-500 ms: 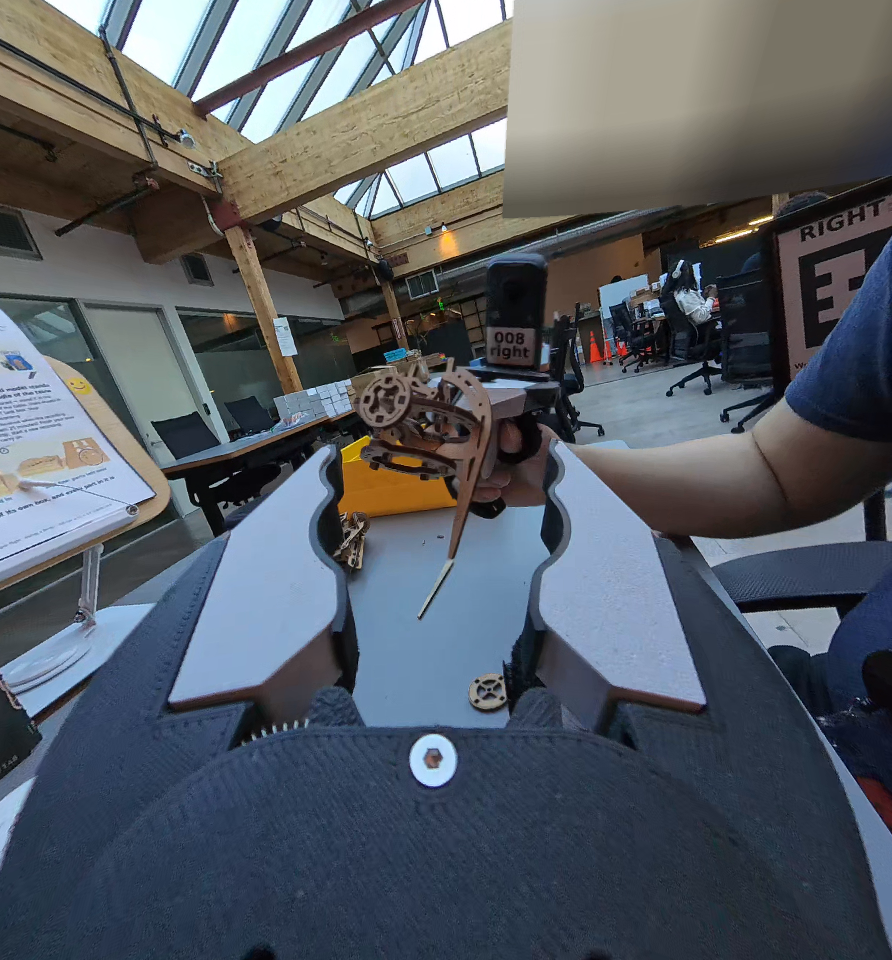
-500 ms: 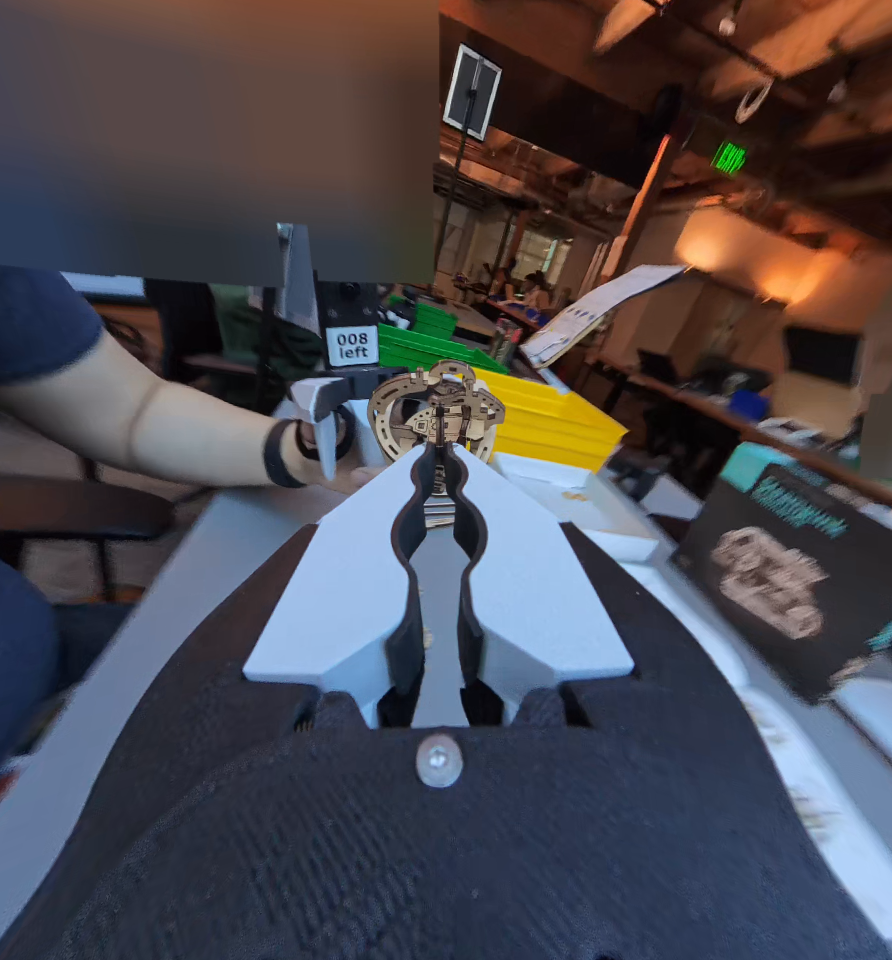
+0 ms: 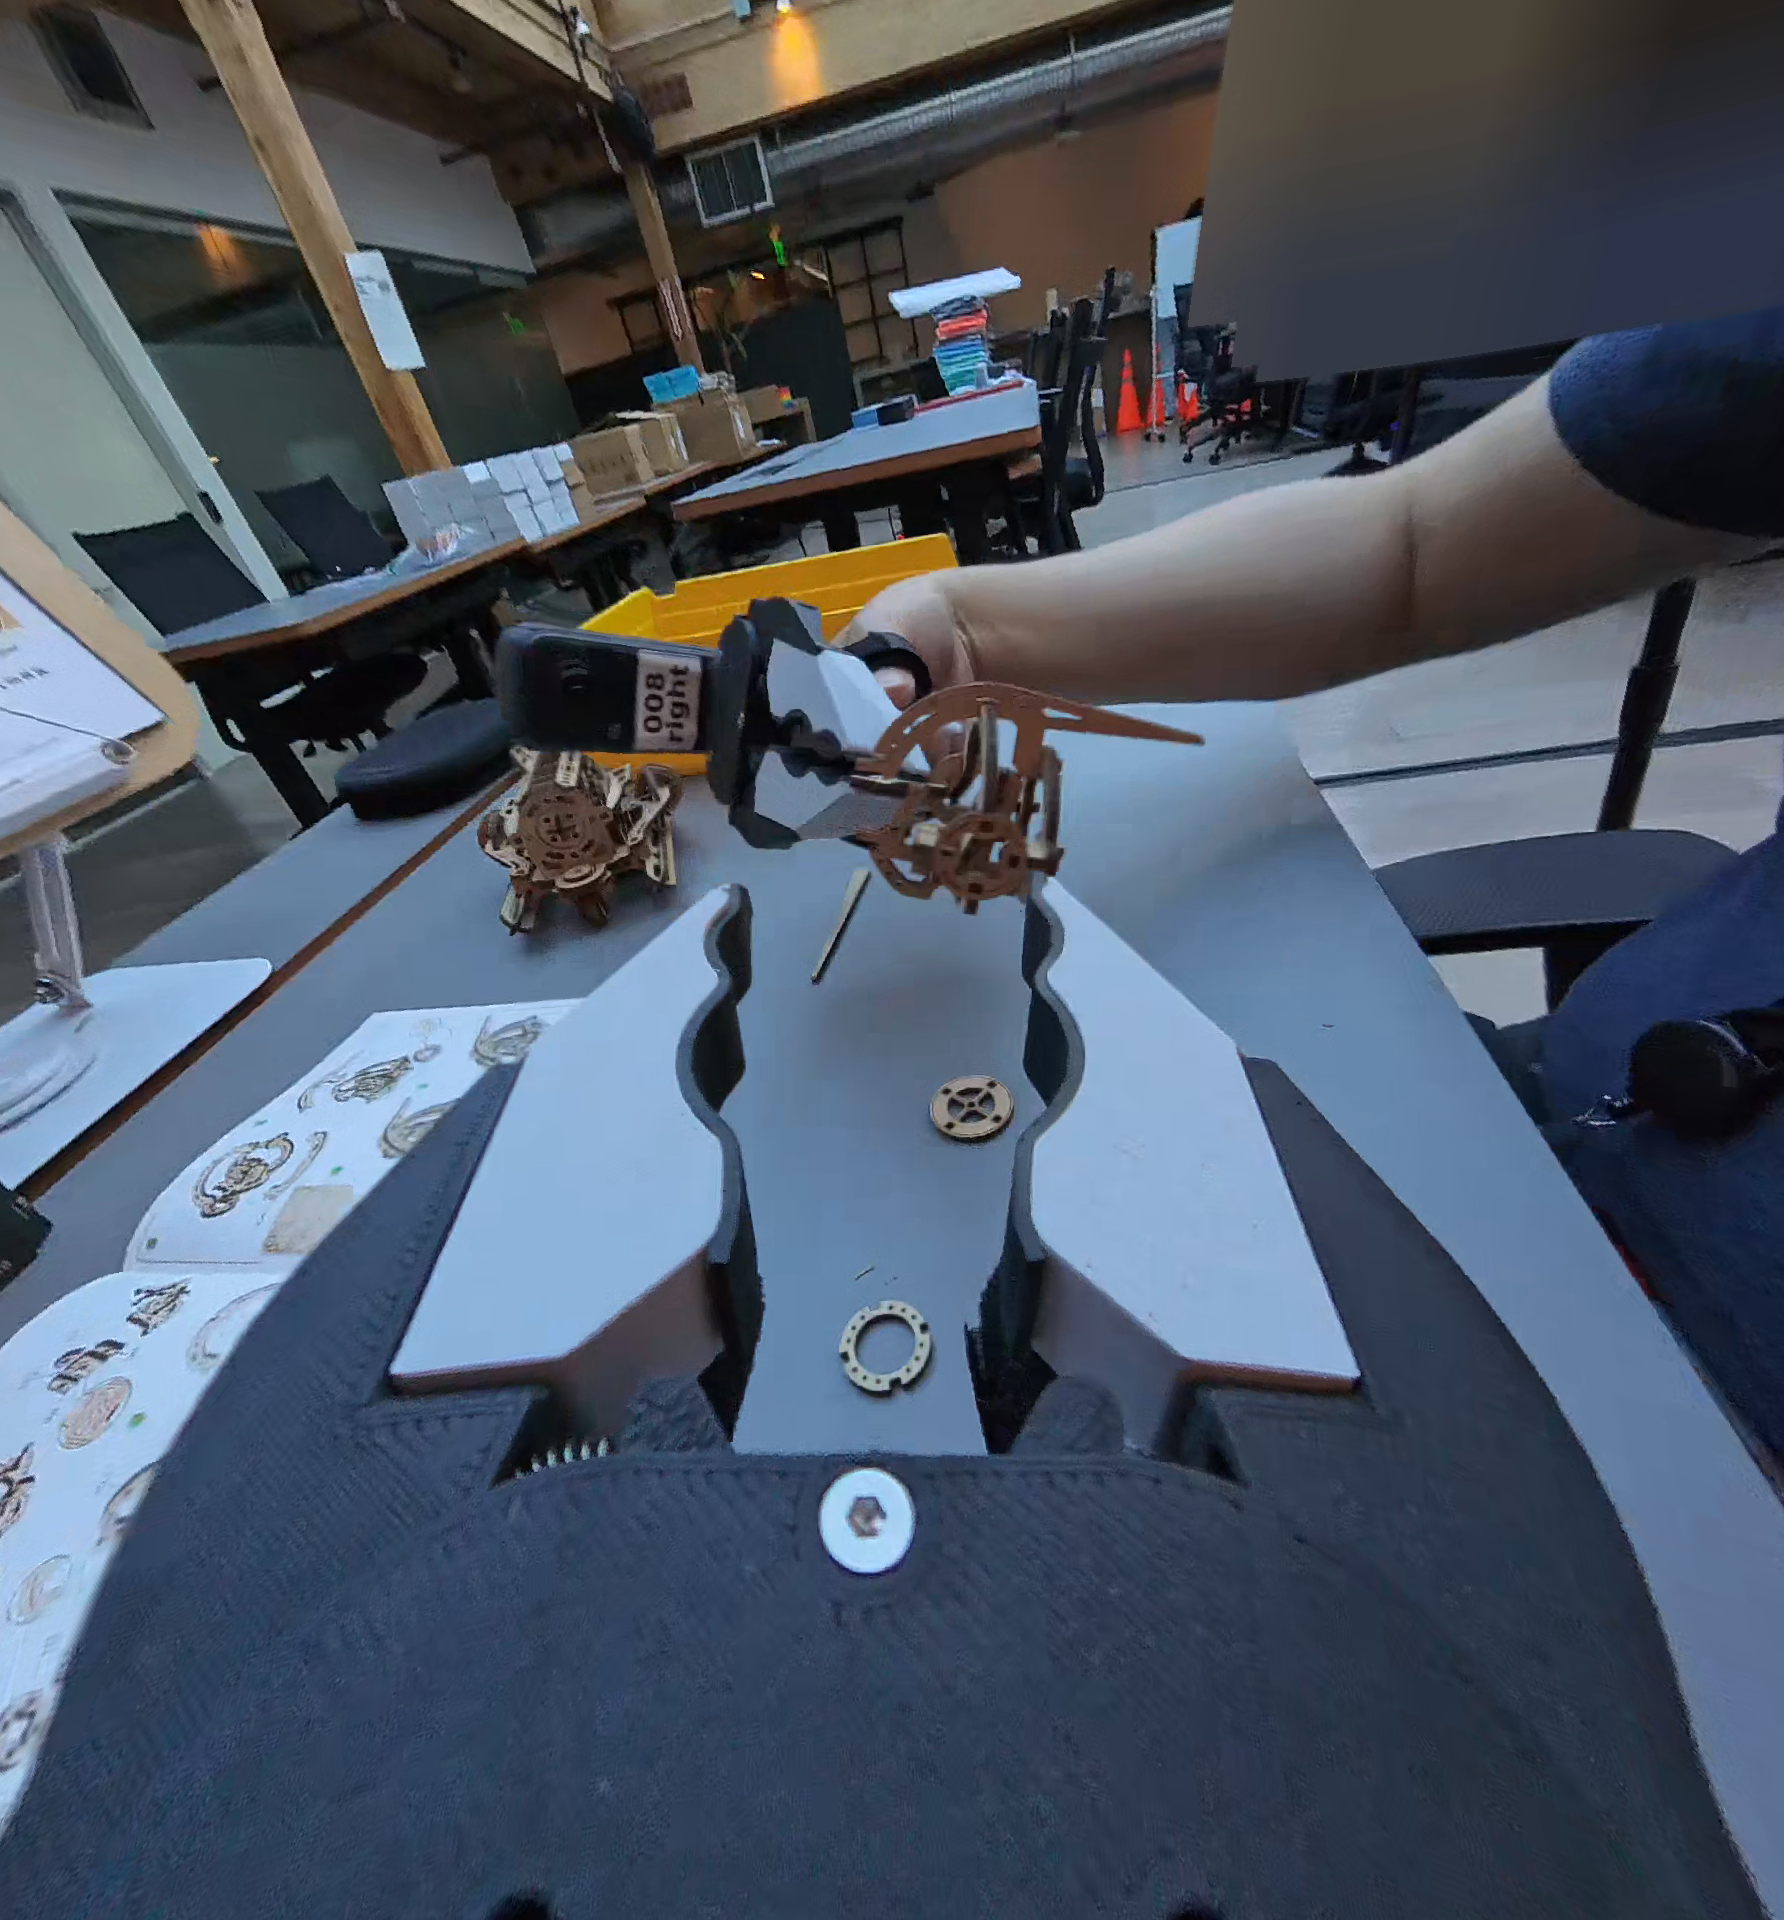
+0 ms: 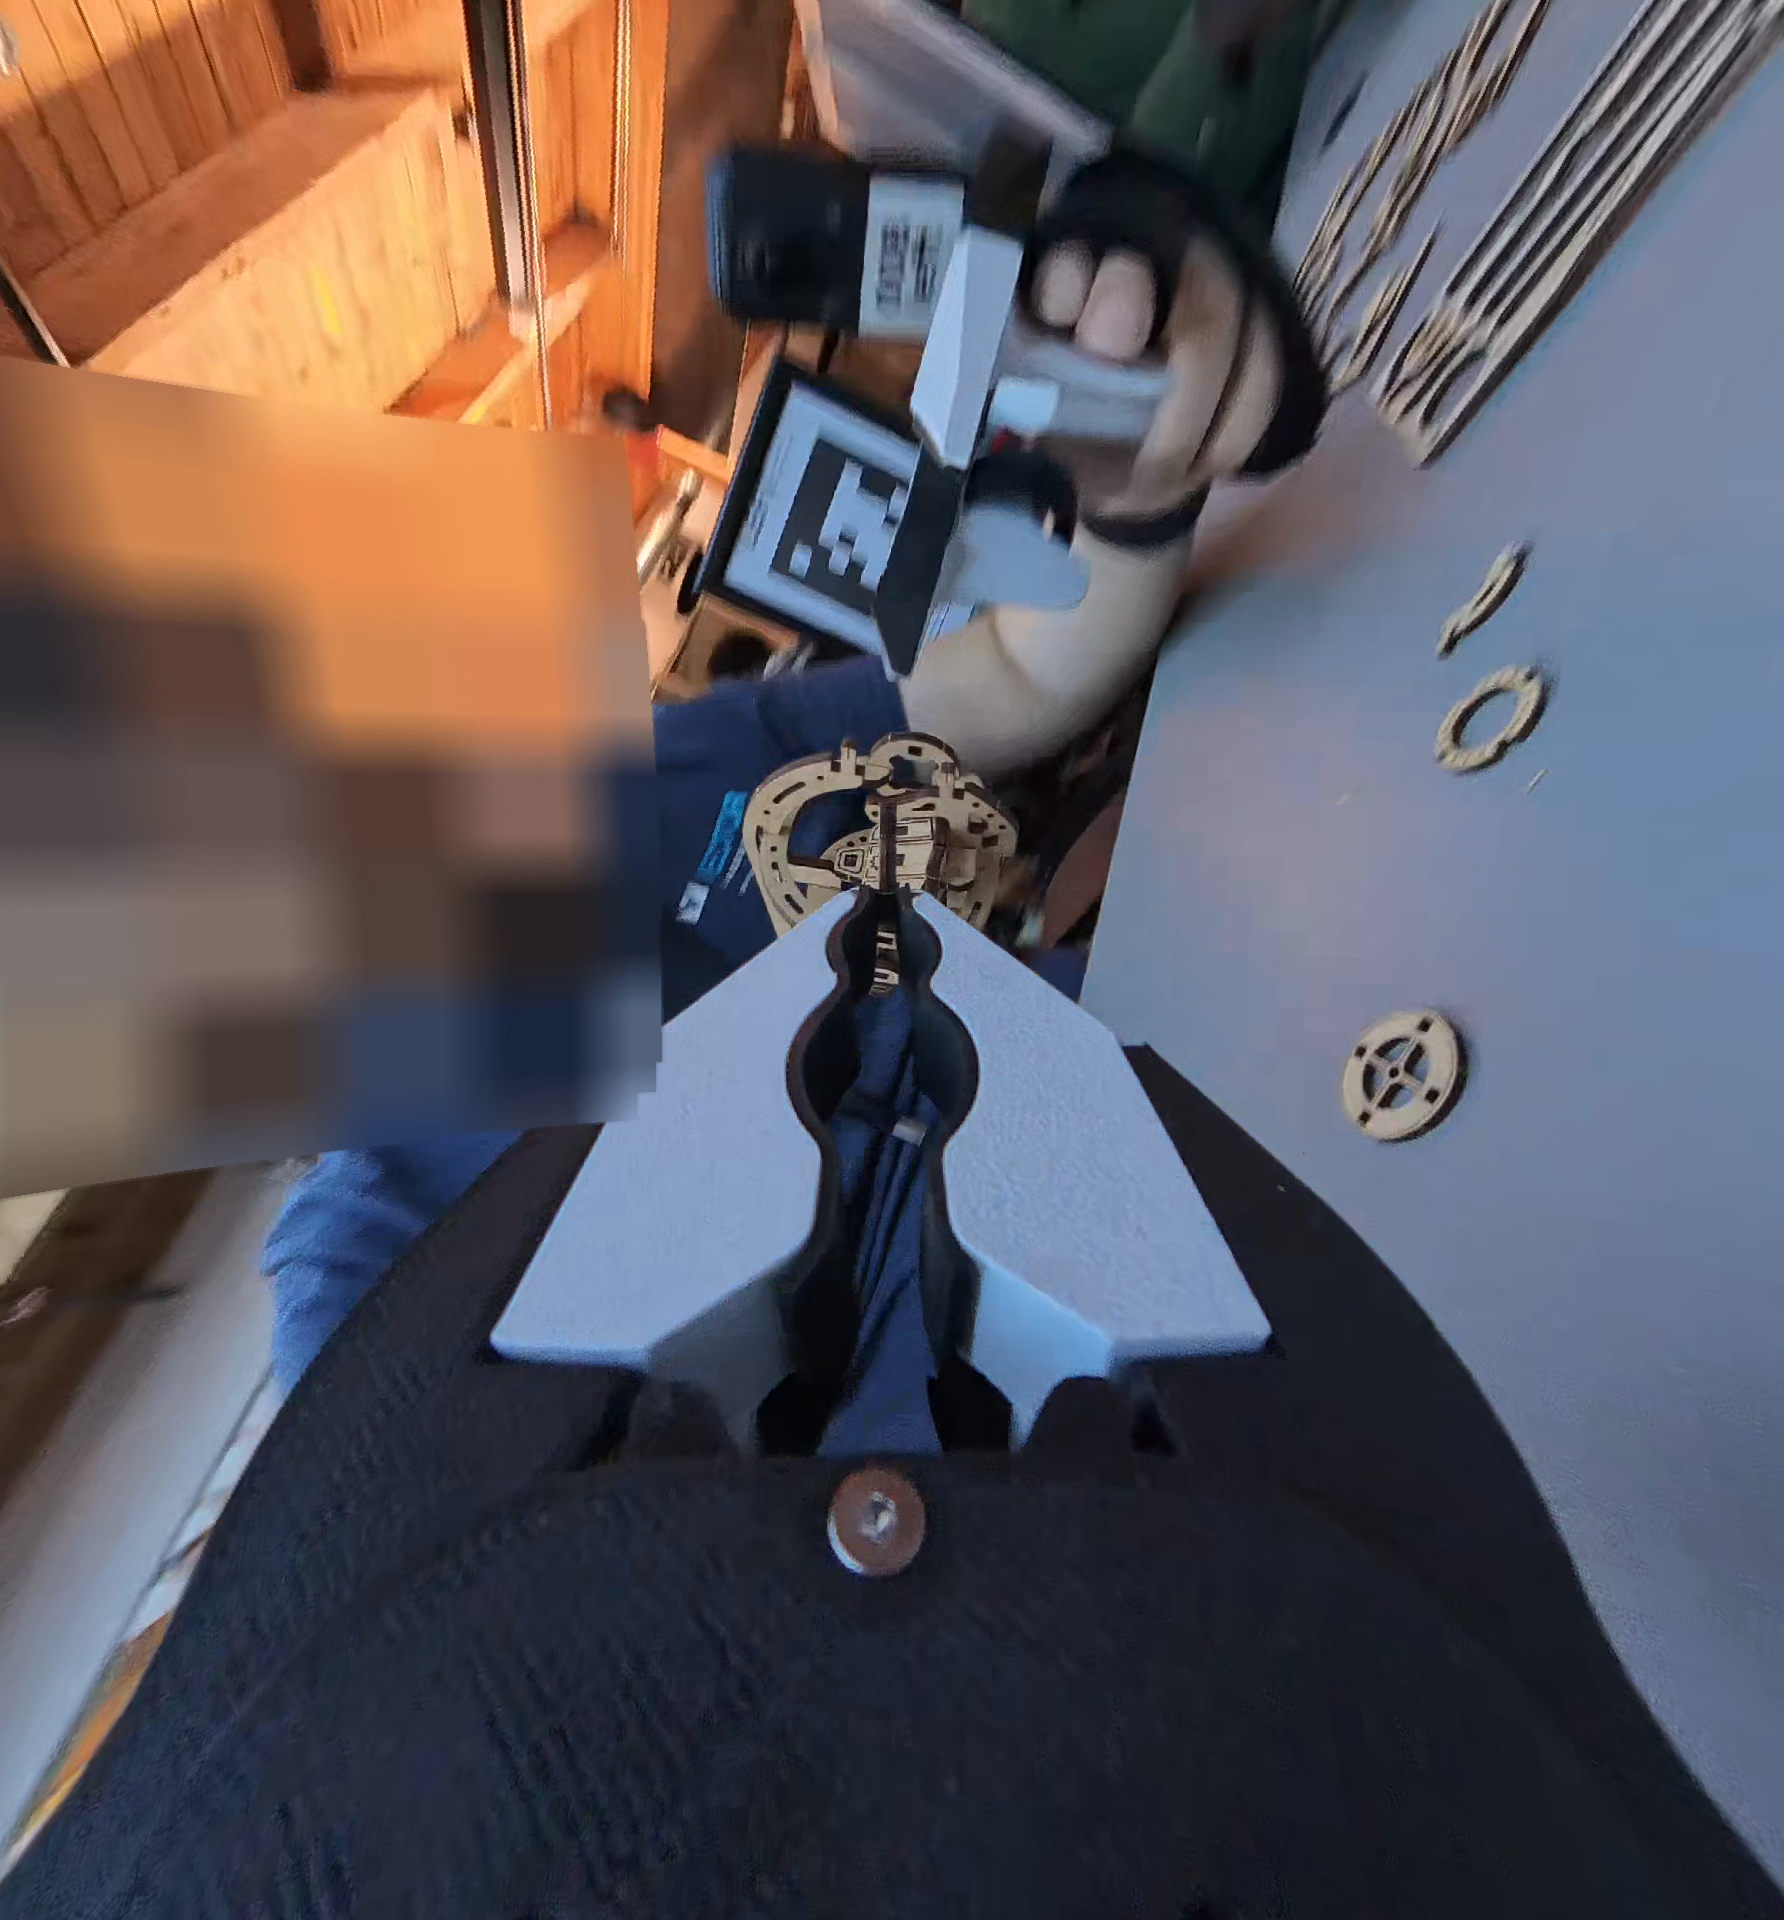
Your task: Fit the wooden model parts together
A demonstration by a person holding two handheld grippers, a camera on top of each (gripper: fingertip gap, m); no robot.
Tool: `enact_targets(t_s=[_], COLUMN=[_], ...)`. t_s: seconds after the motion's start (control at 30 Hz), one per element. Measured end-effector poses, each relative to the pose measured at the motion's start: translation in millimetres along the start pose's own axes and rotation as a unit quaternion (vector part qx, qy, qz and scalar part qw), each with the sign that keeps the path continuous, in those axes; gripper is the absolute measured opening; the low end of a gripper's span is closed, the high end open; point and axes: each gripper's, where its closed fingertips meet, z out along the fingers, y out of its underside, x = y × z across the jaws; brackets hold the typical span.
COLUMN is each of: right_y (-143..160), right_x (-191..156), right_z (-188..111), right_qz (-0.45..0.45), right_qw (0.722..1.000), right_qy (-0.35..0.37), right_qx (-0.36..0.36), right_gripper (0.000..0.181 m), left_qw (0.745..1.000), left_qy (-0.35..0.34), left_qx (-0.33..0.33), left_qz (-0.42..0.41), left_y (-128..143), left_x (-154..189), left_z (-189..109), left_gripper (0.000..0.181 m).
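Two grippers work over the gray table (image 3: 1231,935). The right gripper (image 3: 846,795) has its jaws squeezed tight on the wooden model (image 3: 971,810), holding it up in the air just past the tips of the left gripper (image 3: 883,925). The left gripper's jaws are wide open and hold nothing, and between them on the table lie a small wooden wheel (image 3: 972,1109) and a wooden ring (image 3: 885,1347).

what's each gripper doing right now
Left gripper: open, empty, above the table.
Right gripper: shut on the wooden model, held in the air.
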Motion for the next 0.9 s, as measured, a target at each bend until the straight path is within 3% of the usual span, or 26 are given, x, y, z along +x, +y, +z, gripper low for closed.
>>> enact_targets(t_s=[0.1, 0.2, 0.4, 0.67, 0.83, 0.9], right_y=[7, 16, 29, 30, 36, 35], right_x=[3, -2, -26, -30, -30, -30], right_z=[4, 11, 26, 38, 36, 38], right_qz=[0.019, 0.013, 0.008, 0.016, 0.014, 0.016], right_qw=[0.994, 0.979, 0.942, 0.920, 0.912, 0.913], right_qy=[-0.002, -0.016, -0.098, -0.146, -0.150, -0.150], right_qx=[-0.105, -0.205, -0.322, -0.364, -0.382, -0.380], right_gripper=[0.000, 0.000, 0.000, 0.000, 0.000, 0.000], left_qw=[0.996, 0.990, 0.969, 0.962, 0.968, 0.965], left_qy=[0.062, 0.118, 0.240, 0.269, 0.248, 0.258], left_qx=[-0.028, -0.014, -0.013, 0.015, 0.025, 0.023], left_qz=[-0.052, -0.074, -0.066, -0.042, -0.033, -0.031], left_y=[9, 4, 4, -1, -7, -7], left_x=[-3, 0, 43, 67, 67, 71], left_z=[11, 22, 38, 47, 49, 49], left_gripper=[0.041, 0.033, 0.026, 0.004, 0.009, 0.002])
